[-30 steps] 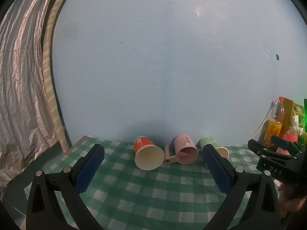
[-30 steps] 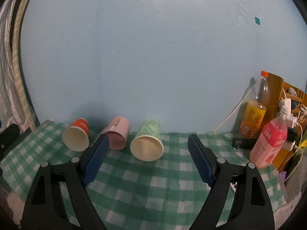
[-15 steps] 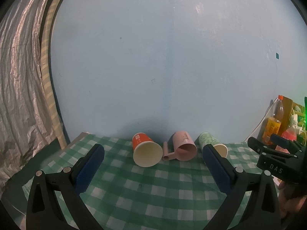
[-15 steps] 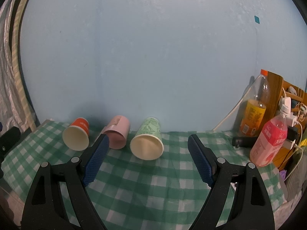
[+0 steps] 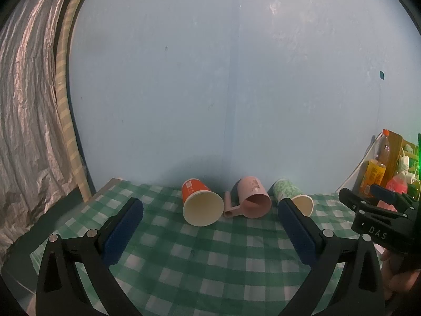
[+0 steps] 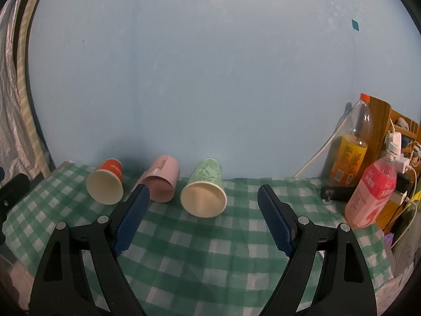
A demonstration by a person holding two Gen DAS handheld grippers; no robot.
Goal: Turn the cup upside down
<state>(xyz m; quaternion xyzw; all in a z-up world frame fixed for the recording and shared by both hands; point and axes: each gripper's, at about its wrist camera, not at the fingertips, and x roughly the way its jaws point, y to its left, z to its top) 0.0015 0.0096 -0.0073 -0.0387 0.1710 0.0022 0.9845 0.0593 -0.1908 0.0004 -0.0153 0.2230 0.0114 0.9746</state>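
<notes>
Three cups lie on their sides in a row near the blue wall, mouths toward me: an orange paper cup [image 5: 198,202] [image 6: 107,184], a pink handled mug [image 5: 253,200] [image 6: 162,179], and a green patterned paper cup [image 5: 290,196] [image 6: 205,190]. My left gripper [image 5: 210,210] is open and empty, hovering short of the orange cup and mug. My right gripper [image 6: 202,200] is open and empty, with the green cup framed between its fingers, still beyond the tips. The right gripper also shows at the right edge of the left wrist view [image 5: 379,210].
A green checked cloth [image 6: 210,250] covers the table. An orange drink bottle [image 6: 351,152], a pink drink bottle [image 6: 373,194], a wooden board and cables stand at the right. A crinkled silver curtain [image 5: 23,131] hangs at the left.
The left wrist view has shifted slightly, with the cups a little higher and farther. The right gripper has barely moved. Both grippers stay open.
</notes>
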